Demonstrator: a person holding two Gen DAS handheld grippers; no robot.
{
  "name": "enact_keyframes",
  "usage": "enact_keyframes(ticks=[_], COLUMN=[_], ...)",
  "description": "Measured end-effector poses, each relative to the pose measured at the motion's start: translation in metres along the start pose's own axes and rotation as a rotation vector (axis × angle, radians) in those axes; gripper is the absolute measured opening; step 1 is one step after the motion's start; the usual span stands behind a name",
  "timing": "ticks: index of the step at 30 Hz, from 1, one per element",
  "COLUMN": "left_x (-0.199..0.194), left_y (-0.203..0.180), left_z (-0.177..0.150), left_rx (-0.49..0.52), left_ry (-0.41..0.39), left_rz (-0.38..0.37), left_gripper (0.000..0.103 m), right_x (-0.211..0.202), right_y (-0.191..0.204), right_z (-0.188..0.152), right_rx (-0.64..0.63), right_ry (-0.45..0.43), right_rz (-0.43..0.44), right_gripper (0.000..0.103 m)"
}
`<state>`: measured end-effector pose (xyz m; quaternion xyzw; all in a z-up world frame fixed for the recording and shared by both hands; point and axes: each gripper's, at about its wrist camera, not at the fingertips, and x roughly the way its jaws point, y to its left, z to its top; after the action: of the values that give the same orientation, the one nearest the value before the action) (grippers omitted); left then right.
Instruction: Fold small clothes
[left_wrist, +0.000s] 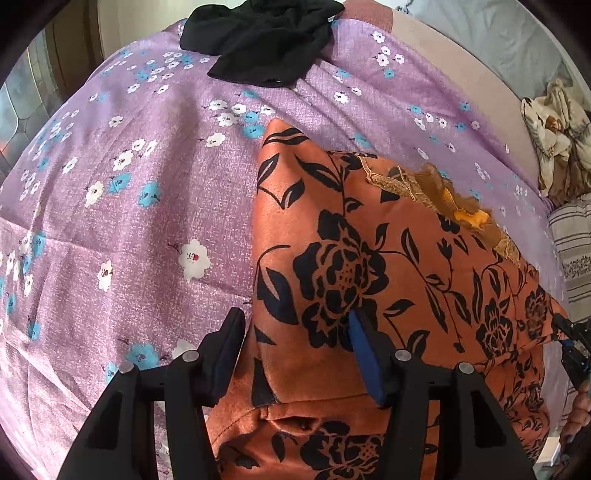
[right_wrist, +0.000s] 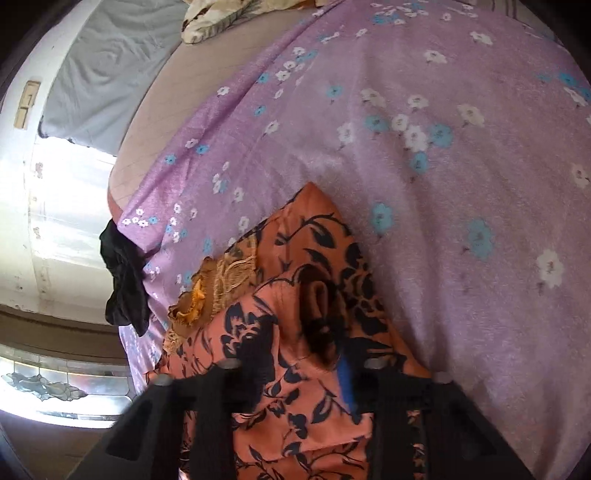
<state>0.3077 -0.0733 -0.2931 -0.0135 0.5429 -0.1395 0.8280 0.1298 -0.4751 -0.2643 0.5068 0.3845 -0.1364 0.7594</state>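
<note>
Left gripper (left_wrist: 295, 343) angles steeply down over the near corner of the orange floral garment (left_wrist: 388, 266), jaws standing about half open; the blue-padded finger (left_wrist: 364, 354) rests on the fabric while the other sits just off the cloth's edge, over the purple flowered bedsheet (left_wrist: 129, 221). No pinch there. Right gripper (right_wrist: 295, 373) tilts down at the garment's (right_wrist: 295, 295) other side, blurred, orange cloth bunched between its fingers; jaws read as closed on that fabric. The garment lies partly folded on the sheet, its gold trimmed neckline (left_wrist: 436, 192) uppermost. A black garment (left_wrist: 258, 37) sits well apart at the bed's far edge.
</note>
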Motion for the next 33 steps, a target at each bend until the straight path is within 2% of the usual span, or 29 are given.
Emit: enact_keyframes(ticks=[2, 3, 6, 8, 9, 11, 12, 13, 15, 16, 17, 18, 19, 21, 23, 24, 25, 26, 27, 28, 32, 33], left_x=[0.001, 0.000, -0.001, -0.001, -0.002, -0.001, -0.001, 0.000, 0.000, 0.000, -0.001, -0.002, -0.003, -0.006, -0.015, -0.020, -0.024, -0.031, -0.034, -0.038, -0.040, -0.038], left_y=[0.001, 0.002, 0.001, 0.001, 0.001, 0.005, 0.006, 0.007, 0.009, 0.009, 0.009, 0.009, 0.008, 0.008, 0.006, 0.005, 0.004, 0.000, -0.002, -0.008, -0.035, -0.042], left_z=[0.001, 0.000, 0.000, 0.000, -0.001, -0.001, -0.001, 0.000, 0.000, 0.000, 0.000, 0.000, -0.001, 0.000, 0.001, 0.002, 0.003, 0.002, 0.002, 0.001, -0.009, -0.012], left_rx=[-0.010, -0.011, -0.009, -0.005, -0.005, -0.013, -0.018, -0.021, -0.026, -0.027, -0.023, -0.018, -0.011, -0.012, -0.016, -0.012, -0.007, 0.005, 0.014, 0.040, 0.164, 0.192], left_ry=[0.004, 0.004, 0.001, 0.003, 0.002, 0.009, 0.014, 0.022, 0.033, 0.034, 0.032, 0.029, 0.023, 0.007, -0.047, -0.074, -0.093, -0.127, -0.142, -0.166, -0.177, -0.171], left_rz=[-0.007, -0.008, -0.009, -0.013, -0.011, -0.013, -0.019, -0.029, -0.037, -0.037, -0.035, -0.031, -0.021, -0.011, 0.008, 0.010, 0.007, -0.003, -0.012, -0.029, -0.066, -0.071], left_gripper=[0.059, 0.059, 0.059, 0.059, 0.059, 0.059, 0.059, 0.059, 0.059, 0.059, 0.059, 0.059, 0.059, 0.059, 0.059, 0.059, 0.059, 0.059, 0.059, 0.059, 0.059, 0.059], right_x=[-0.005, -0.013, -0.050, -0.079, -0.087, -0.089, -0.081, -0.064, -0.027, -0.017, -0.015, -0.018, -0.024, -0.036, -0.045, -0.045, -0.043, -0.038, -0.036, -0.033, -0.011, -0.006], right_y=[0.015, 0.027, 0.057, 0.074, 0.080, 0.086, 0.082, 0.073, 0.033, 0.015, 0.004, -0.008, -0.013, -0.014, -0.002, 0.005, 0.011, 0.017, 0.019, 0.020, 0.013, 0.008], right_z=[-0.006, -0.010, -0.017, -0.023, -0.027, -0.033, -0.033, -0.028, -0.016, -0.011, -0.008, -0.003, 0.003, 0.010, 0.013, 0.013, 0.013, 0.015, 0.016, 0.013, 0.017, 0.018], right_rx=[-0.047, -0.093, -0.230, -0.366, -0.432, -0.566, -0.597, -0.604, -0.502, -0.458, -0.430, -0.405, -0.388, -0.344, -0.321, -0.327, -0.335, -0.336, -0.327, -0.309, -0.195, -0.160], right_ry=[-0.002, -0.032, -0.212, -0.347, -0.373, -0.345, -0.283, -0.164, 0.042, 0.117, 0.141, 0.135, 0.104, 0.054, 0.017, 0.012, 0.014, 0.014, 0.007, -0.007, -0.001, 0.005], right_rz=[0.036, 0.057, 0.163, 0.277, 0.281, 0.198, 0.149, 0.065, -0.160, -0.226, -0.269, -0.342, -0.372, -0.325, -0.186, -0.147, -0.132, -0.120, -0.113, -0.102, -0.041, -0.036], right_gripper=[0.010, 0.010, 0.010, 0.010, 0.009, 0.010, 0.009, 0.009, 0.010, 0.011, 0.010, 0.011, 0.013, 0.013, 0.013, 0.017, 0.033, 0.062, 0.076, 0.081, 0.077, 0.061])
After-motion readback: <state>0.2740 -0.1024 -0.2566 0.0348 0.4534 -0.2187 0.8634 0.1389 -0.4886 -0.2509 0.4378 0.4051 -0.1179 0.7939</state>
